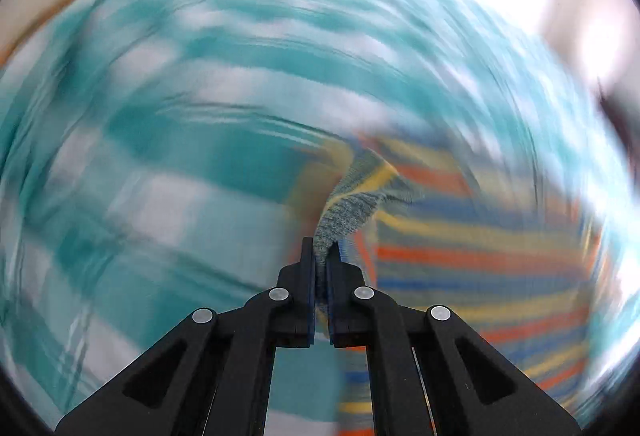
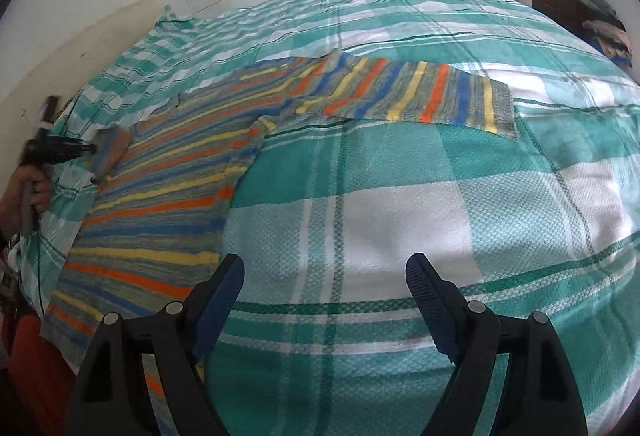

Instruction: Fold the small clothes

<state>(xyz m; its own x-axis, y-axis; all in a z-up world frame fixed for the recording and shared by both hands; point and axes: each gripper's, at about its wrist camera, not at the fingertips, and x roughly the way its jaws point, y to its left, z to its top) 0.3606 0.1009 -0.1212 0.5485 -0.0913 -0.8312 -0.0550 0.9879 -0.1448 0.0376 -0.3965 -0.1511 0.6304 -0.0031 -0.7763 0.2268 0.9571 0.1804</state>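
My left gripper point(image 1: 323, 256) is clamped on a grey knit edge of the sweater point(image 2: 160, 188); left cam is heavily blurred, can't tell which edge. The sweater lies flat on the teal plaid bedspread point(image 2: 400, 216), one sleeve point(image 2: 420, 96) stretched out sideways from the body. My right gripper point(image 2: 324, 288) has fingers wide apart w/ nothing between, hovering over the bedspread just beside the sweater's hem side.

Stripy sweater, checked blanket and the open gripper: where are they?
stripy sweater point(image 2: 160, 196): right wrist view, on its body.
checked blanket point(image 2: 400, 204): right wrist view, on a bare white square.
right gripper point(image 2: 326, 272): right wrist view, midway between its open fingertips.
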